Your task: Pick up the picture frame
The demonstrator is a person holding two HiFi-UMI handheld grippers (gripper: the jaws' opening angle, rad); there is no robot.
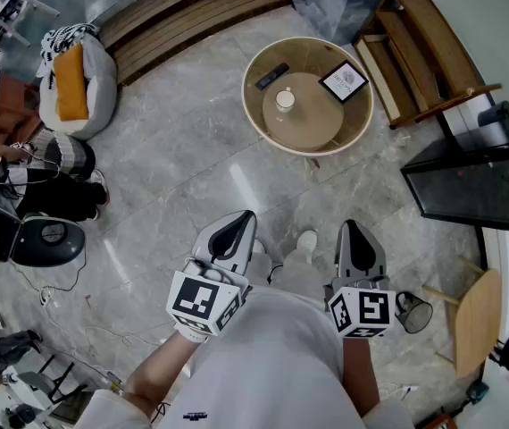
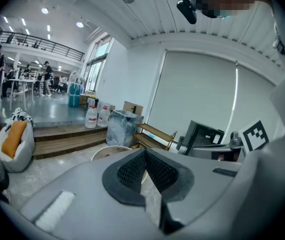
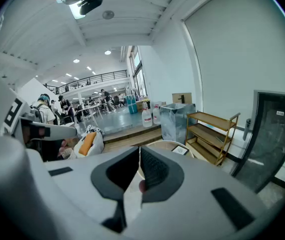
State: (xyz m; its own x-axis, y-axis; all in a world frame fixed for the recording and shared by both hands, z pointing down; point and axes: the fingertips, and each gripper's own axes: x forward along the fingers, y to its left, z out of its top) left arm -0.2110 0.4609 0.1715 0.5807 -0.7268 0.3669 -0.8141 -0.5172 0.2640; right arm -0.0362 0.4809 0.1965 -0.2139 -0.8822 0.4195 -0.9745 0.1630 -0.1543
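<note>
Now standing on the grey floor, well back from the round table. Holding the left gripper and the right gripper side by side, low in front of the body, both pointing a bit down toward the table. Pressing the jaws of each gripper together, with nothing between them. Looking down at the picture frame, lying flat by the far right edge of the table top, well apart from both grippers. Also seeing a white cup near the middle of the table top and a dark remote by its far left edge. Spotting a wooden shelf just right of the table.
</note>
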